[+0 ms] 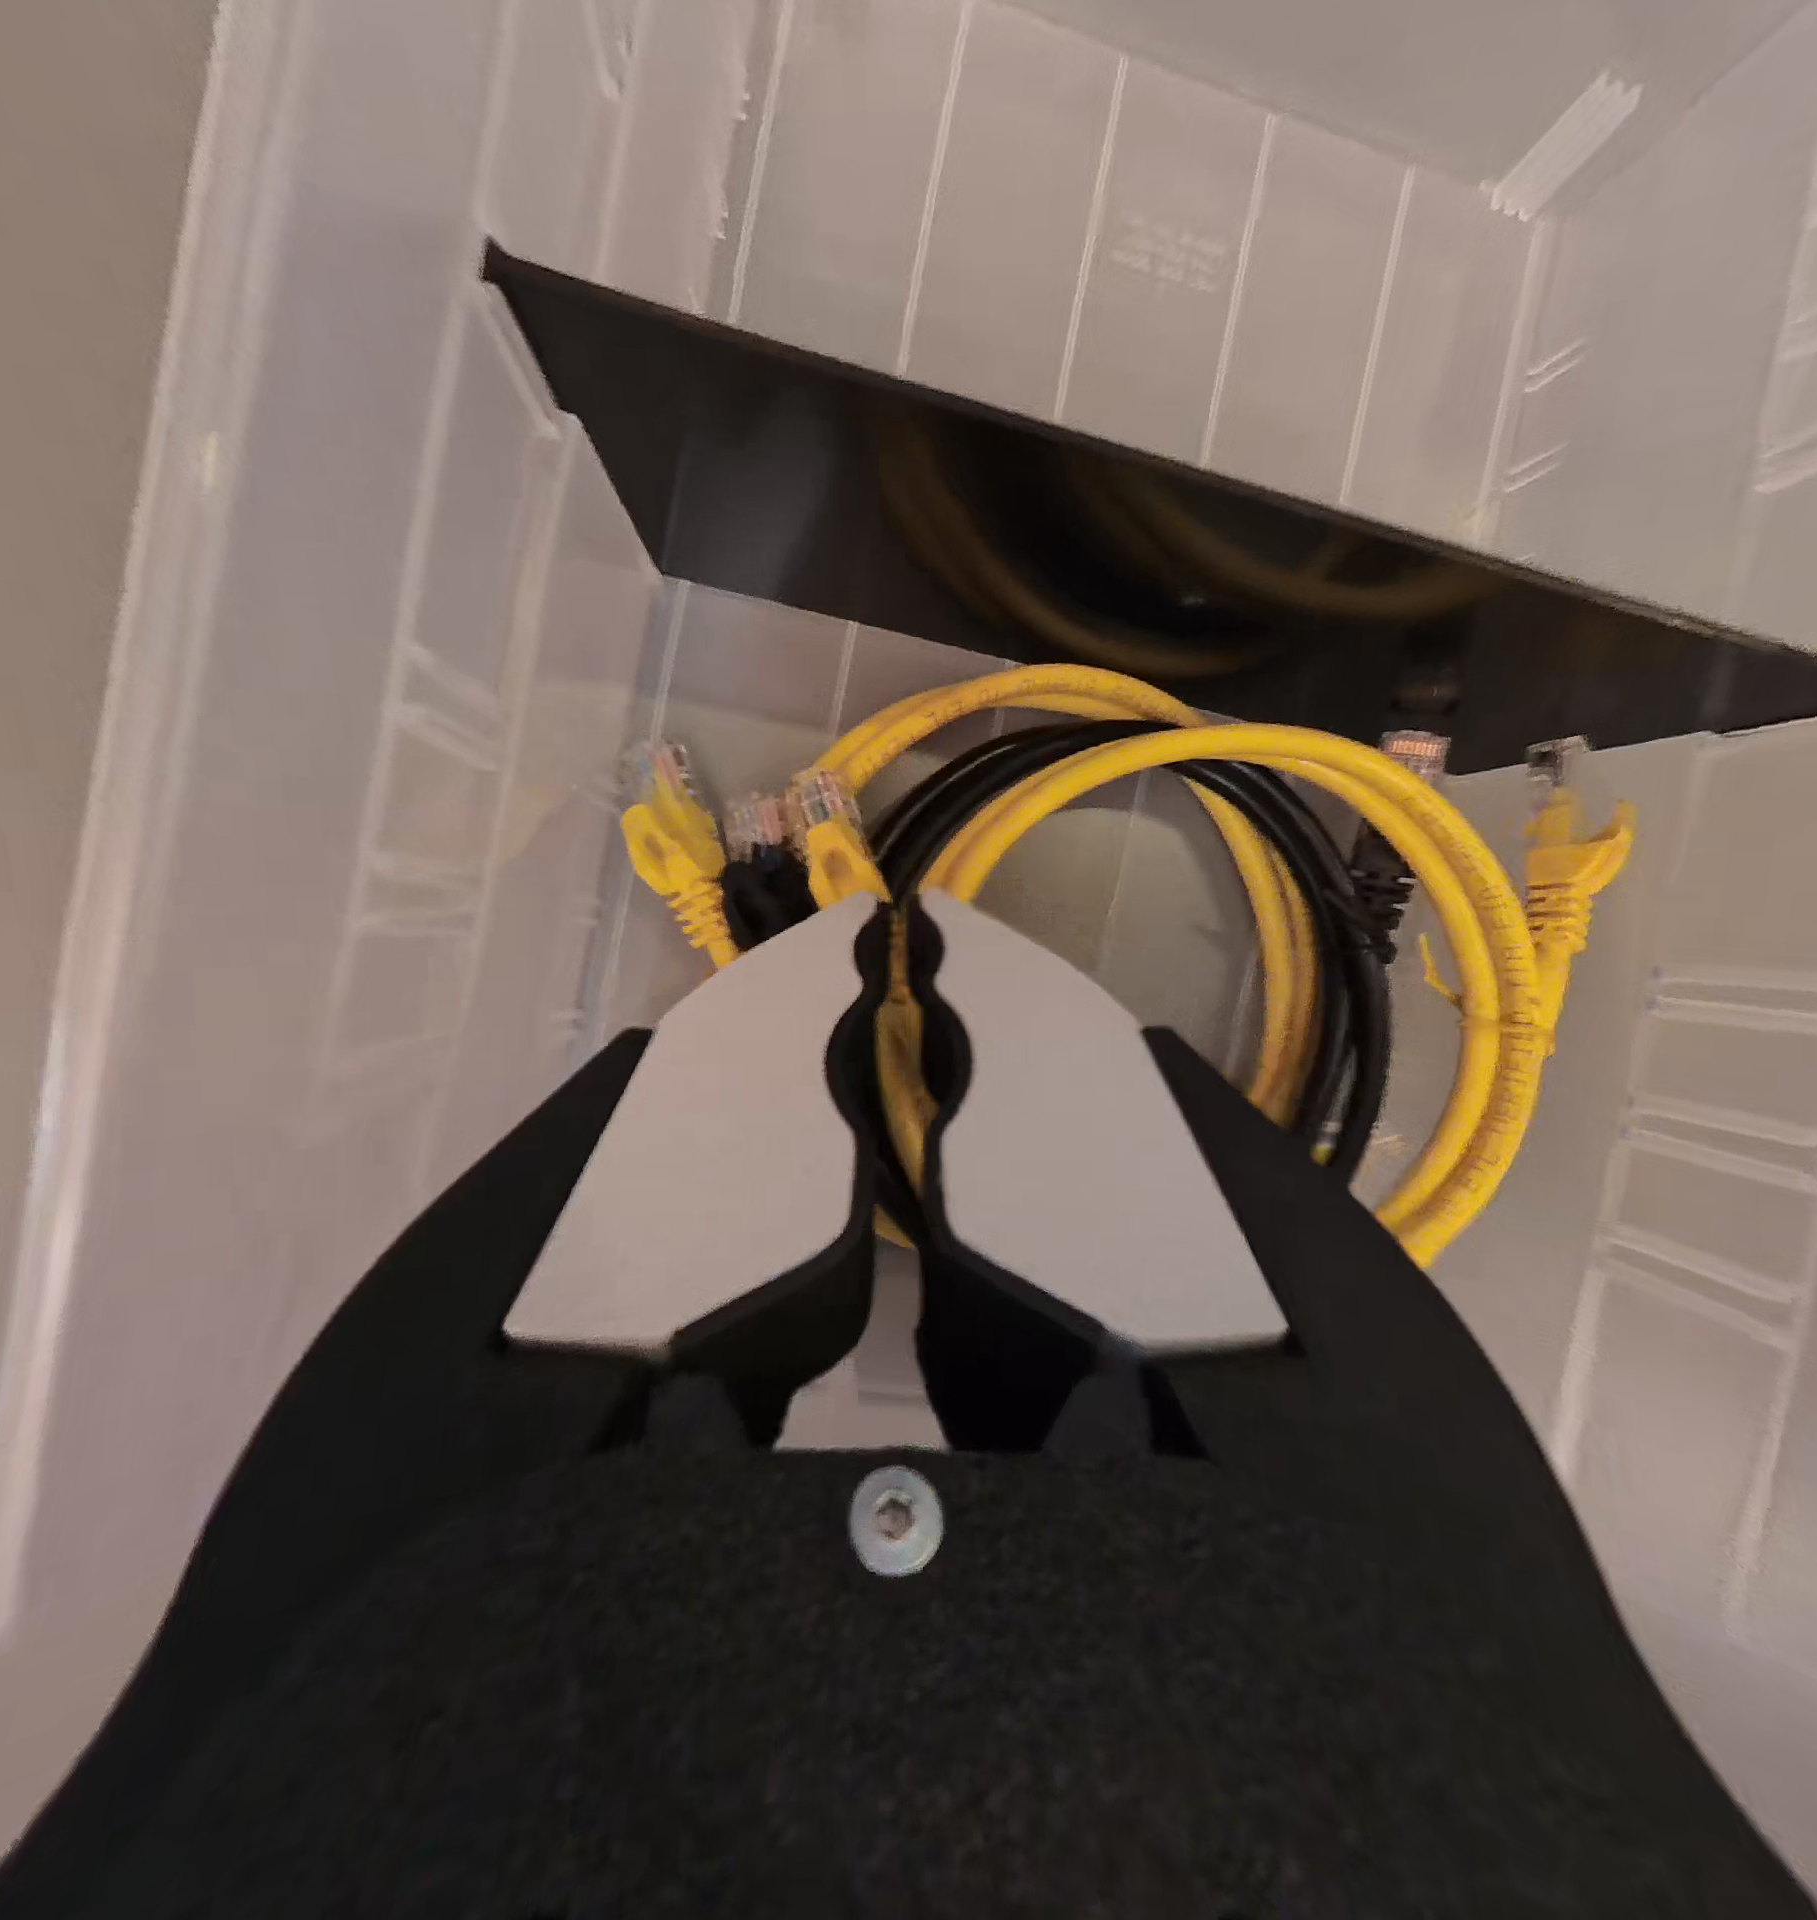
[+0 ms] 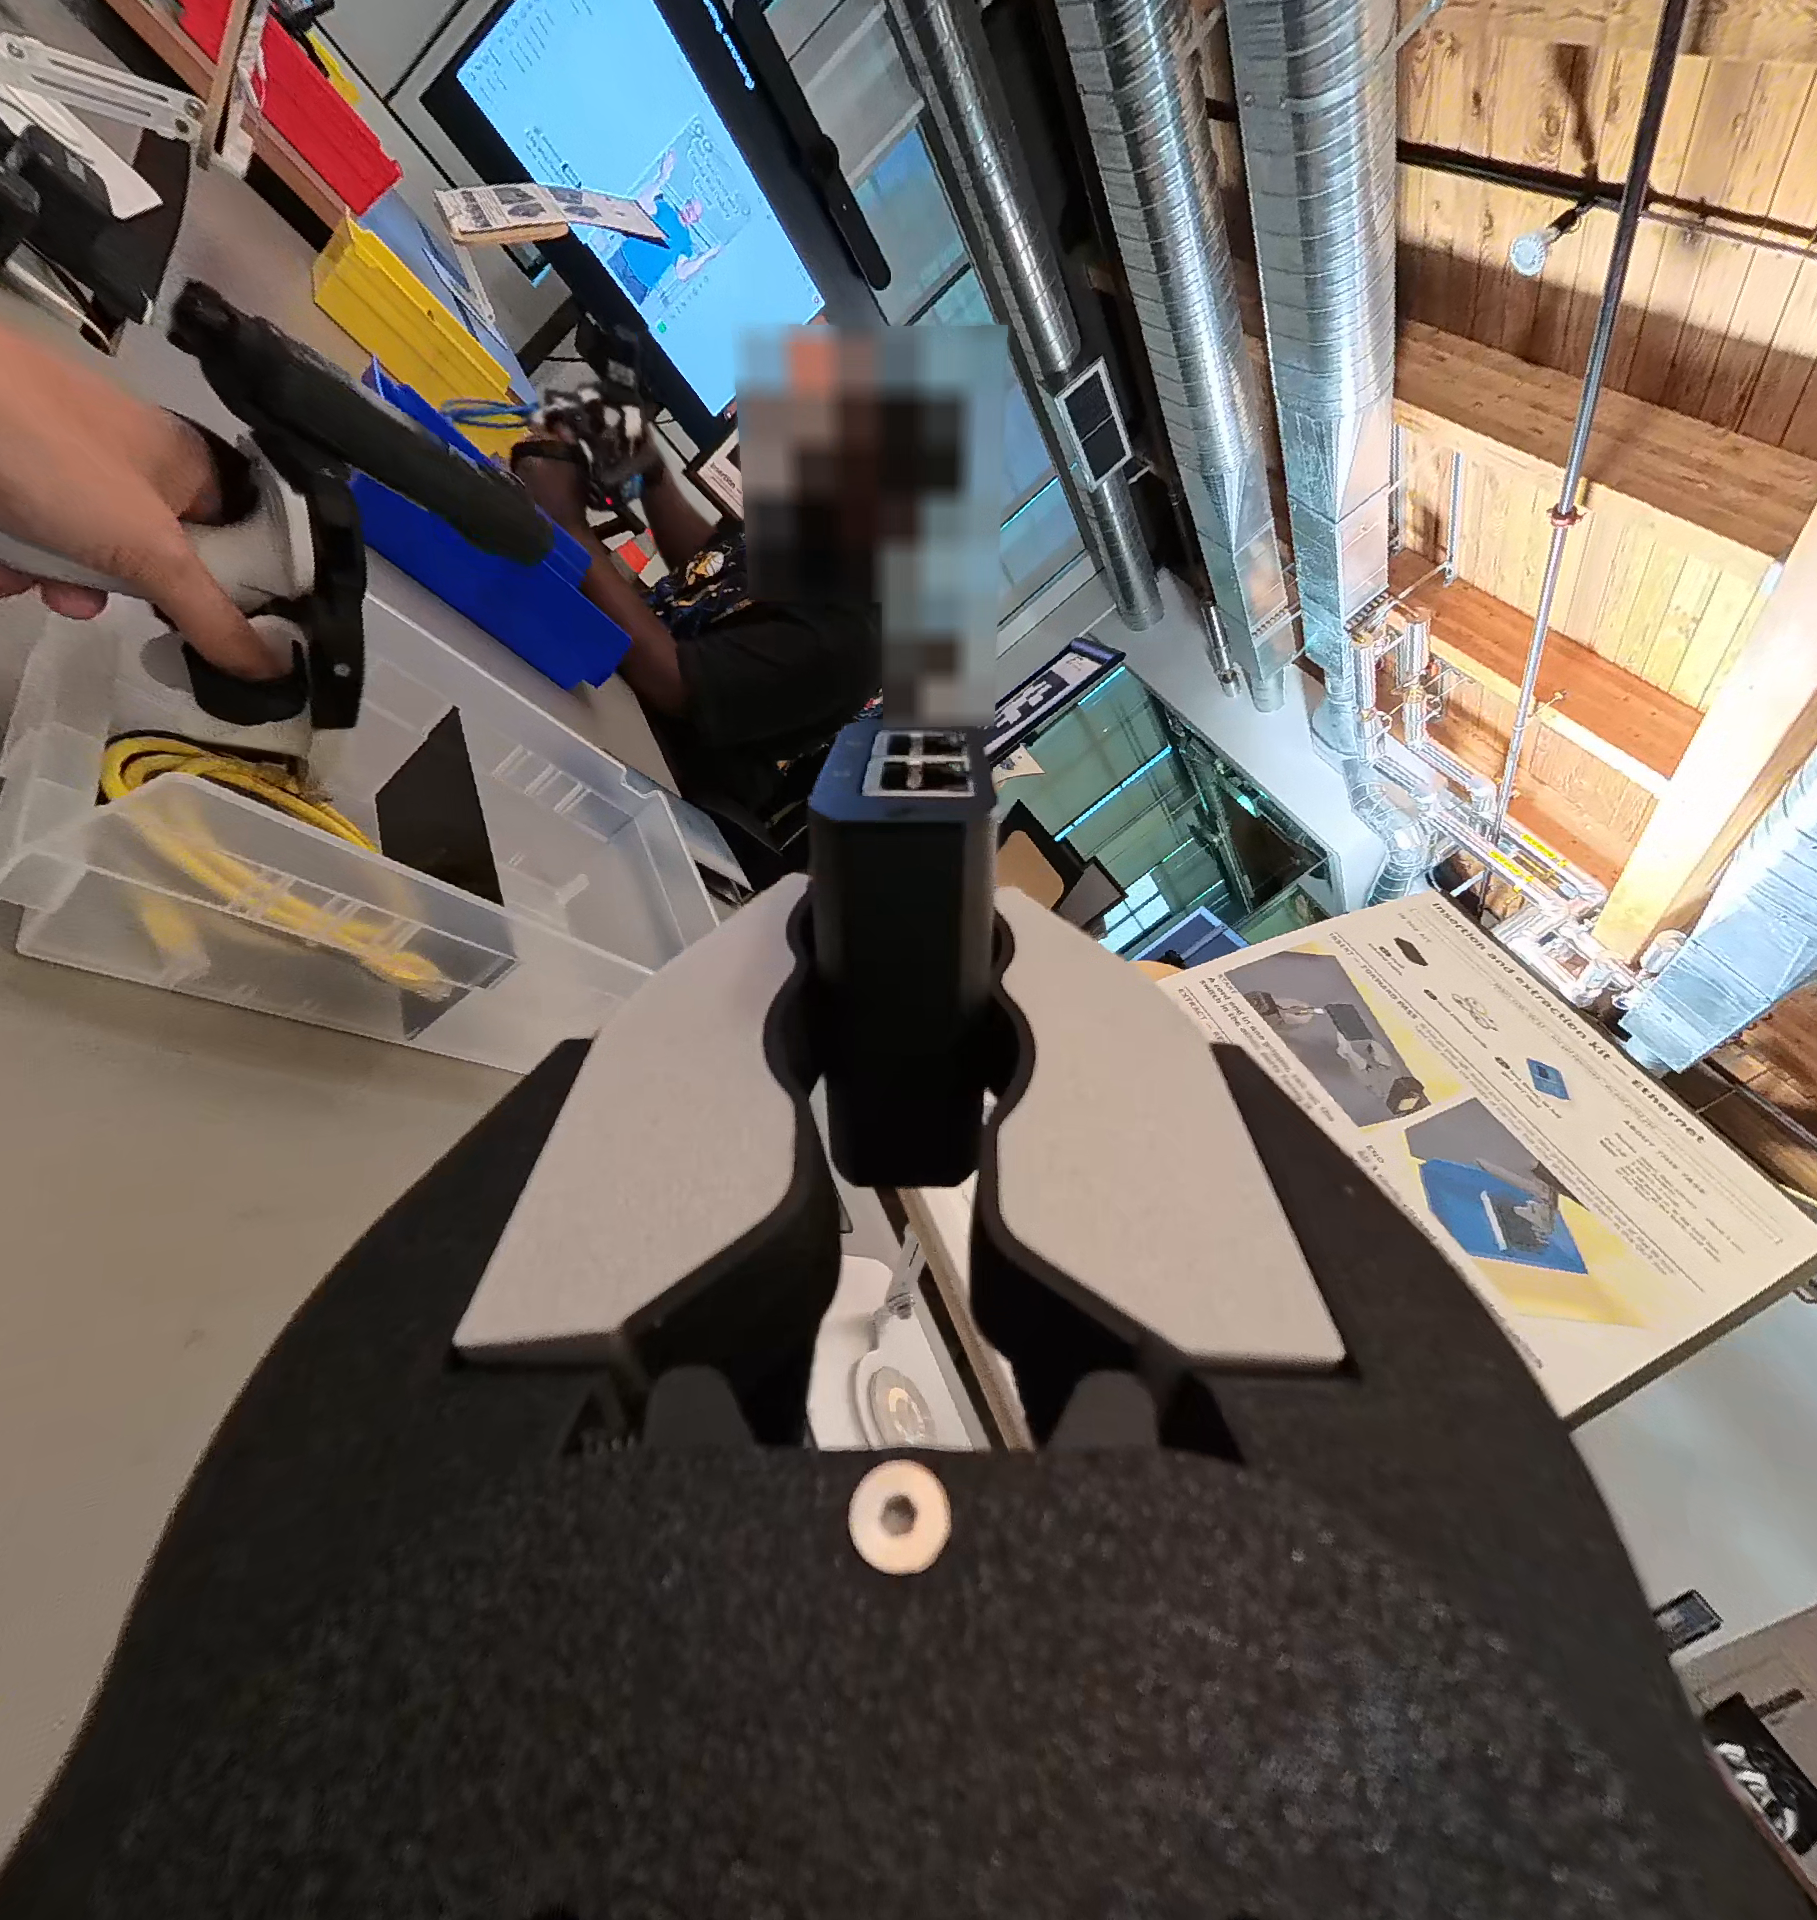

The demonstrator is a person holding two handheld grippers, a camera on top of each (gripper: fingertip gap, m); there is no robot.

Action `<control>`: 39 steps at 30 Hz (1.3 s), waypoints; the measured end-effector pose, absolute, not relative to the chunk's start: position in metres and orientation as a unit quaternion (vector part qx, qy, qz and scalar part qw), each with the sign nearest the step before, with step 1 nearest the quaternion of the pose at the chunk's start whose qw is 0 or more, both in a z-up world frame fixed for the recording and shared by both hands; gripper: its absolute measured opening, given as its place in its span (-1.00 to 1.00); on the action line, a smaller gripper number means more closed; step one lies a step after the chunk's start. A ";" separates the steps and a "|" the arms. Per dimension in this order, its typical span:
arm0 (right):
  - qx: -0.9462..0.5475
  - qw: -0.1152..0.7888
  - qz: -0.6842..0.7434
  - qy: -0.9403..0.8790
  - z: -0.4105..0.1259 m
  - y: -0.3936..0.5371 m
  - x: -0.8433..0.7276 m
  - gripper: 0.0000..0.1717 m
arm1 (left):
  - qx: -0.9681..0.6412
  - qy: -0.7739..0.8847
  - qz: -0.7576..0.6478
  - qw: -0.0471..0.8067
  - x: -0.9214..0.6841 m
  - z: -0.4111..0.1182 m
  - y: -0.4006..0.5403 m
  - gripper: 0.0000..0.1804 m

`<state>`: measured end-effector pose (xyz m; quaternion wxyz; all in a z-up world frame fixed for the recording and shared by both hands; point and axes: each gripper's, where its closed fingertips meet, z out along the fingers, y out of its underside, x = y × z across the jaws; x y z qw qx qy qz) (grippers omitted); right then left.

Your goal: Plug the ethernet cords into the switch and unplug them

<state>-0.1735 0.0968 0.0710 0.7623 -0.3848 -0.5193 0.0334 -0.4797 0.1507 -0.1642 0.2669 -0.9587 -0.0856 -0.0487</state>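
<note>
A: Where are the cords? In the clear bin (image 1: 384,727), left gripper (image 1: 899,914) clamped on 1 yellow cord (image 1: 1247,758), plug (image 1: 831,842) just up-left of its tips.

B: And the switch (image 2: 899,935)? Pinched upright in the right gripper (image 2: 899,997), ports facing away. Printing on the cord is too blurred to read.

Pale grey tabletop (image 2: 156,1143). Beyond its far edge, a large lit wall screen (image 2: 634,177). Right of the screen, ribbed silver ducts (image 2: 1288,312) against a timber plank ceiling (image 2: 1569,499), with one spotlight (image 2: 1532,249). Below the screen, stacked red (image 2: 301,114), yellow (image 2: 405,312) and blue bins (image 2: 488,582).
</note>
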 end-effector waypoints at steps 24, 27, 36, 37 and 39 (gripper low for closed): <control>-0.394 0.753 0.029 -0.526 0.067 0.099 -0.174 -0.71 | -0.969 -0.066 -0.070 0.226 -0.458 -0.160 0.145 -0.58; -0.398 0.750 0.031 -0.528 0.065 0.101 -0.174 -0.71 | -0.978 -0.041 -0.008 0.203 -0.463 -0.164 0.145 -0.68; -0.400 0.744 0.030 -0.534 0.062 0.100 -0.177 -0.71 | -0.971 0.034 0.108 0.211 -0.477 -0.167 0.146 -1.00; -0.399 0.745 0.031 -0.533 0.063 0.099 -0.176 -0.71 | -0.971 0.032 0.092 0.218 -0.477 -0.166 0.146 -1.00; -0.400 0.745 0.031 -0.533 0.064 0.099 -0.175 -0.71 | -0.971 0.018 0.050 0.231 -0.477 -0.160 0.142 -1.00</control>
